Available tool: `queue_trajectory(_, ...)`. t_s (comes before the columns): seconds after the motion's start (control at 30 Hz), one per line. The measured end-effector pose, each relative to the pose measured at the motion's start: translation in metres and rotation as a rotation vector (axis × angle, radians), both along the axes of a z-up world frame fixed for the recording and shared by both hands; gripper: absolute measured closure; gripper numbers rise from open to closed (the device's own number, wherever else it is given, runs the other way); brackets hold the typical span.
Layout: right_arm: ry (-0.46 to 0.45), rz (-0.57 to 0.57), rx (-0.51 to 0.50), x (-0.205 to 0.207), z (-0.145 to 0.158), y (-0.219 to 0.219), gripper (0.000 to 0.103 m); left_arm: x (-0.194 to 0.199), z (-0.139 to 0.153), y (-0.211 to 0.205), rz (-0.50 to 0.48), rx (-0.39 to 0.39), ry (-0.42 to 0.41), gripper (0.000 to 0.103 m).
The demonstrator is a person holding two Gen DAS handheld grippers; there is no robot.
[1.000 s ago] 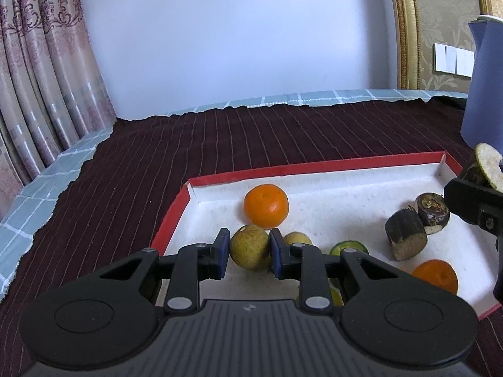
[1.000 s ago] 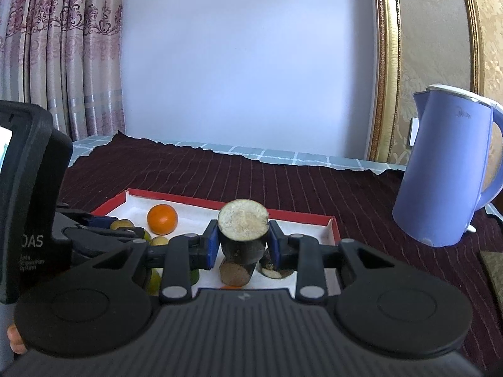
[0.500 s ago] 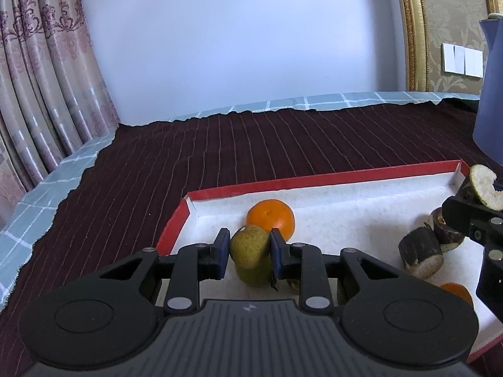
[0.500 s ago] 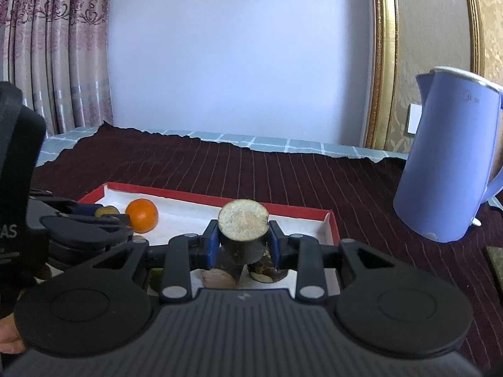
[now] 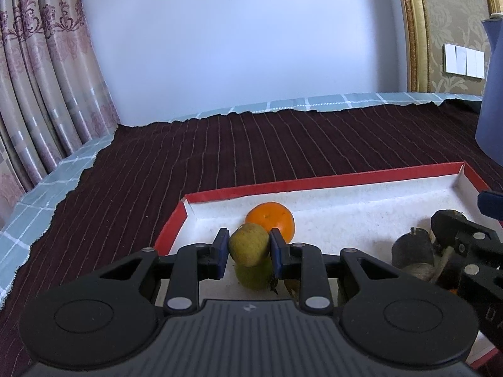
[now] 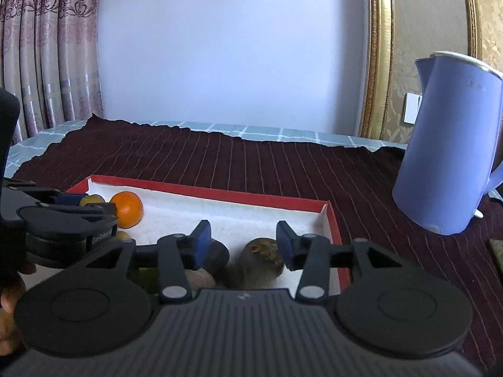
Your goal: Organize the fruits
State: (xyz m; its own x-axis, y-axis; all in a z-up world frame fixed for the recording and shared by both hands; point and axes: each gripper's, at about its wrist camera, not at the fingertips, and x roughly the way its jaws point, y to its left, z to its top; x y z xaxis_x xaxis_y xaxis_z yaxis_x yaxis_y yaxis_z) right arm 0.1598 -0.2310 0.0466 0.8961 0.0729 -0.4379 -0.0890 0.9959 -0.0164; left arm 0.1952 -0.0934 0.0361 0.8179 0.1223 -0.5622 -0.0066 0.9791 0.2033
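A red-rimmed white tray (image 5: pixel 345 183) (image 6: pixel 330 220) holds the fruit. My left gripper (image 5: pixel 247 249) is shut on a yellow-green round fruit (image 5: pixel 249 245), held just above another green fruit (image 5: pixel 253 275) at the tray's near left. An orange (image 5: pixel 273 218) (image 6: pixel 127 209) lies just behind. My right gripper (image 6: pixel 241 242) is open and empty over the tray's right end, above dark brown cut fruit pieces (image 6: pixel 261 259) (image 5: pixel 411 251). The left gripper shows at the left of the right wrist view (image 6: pixel 67 216).
A blue electric kettle (image 6: pixel 449 163) stands on the dark striped cloth (image 6: pixel 251 160) right of the tray. Curtains (image 5: pixel 37 94) hang at the left. A gold-framed wall panel (image 6: pixel 377 47) is at the back.
My right gripper has opened and let go of the dark cut piece, which now lies in the tray. My left gripper has kept its hold on the yellow-green fruit and sunk lower.
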Motion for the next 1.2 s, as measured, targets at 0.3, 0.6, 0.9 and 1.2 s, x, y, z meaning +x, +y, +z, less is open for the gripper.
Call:
queue_trajectory(0.3,0.0,-0.004,0.006,-0.001,-0.002,-0.002,0.055,0.001,0.0,0.003,-0.003,-0.018,0.007,0.075)
queue_trajectory(0.6,-0.014,-0.016,0.014,-0.011,-0.003,-0.004,0.038,-0.005,0.001,0.008,0.006,-0.04,0.0,0.035)
queue_trajectory(0.9,-0.035,-0.024,0.019,-0.021,-0.002,-0.004,0.027,-0.012,0.002,0.013,0.012,-0.049,-0.004,0.034)
queue_trajectory(1.2,-0.047,-0.008,0.016,-0.032,-0.001,-0.001,0.015,-0.025,0.003,0.013,0.012,-0.047,-0.01,0.029)
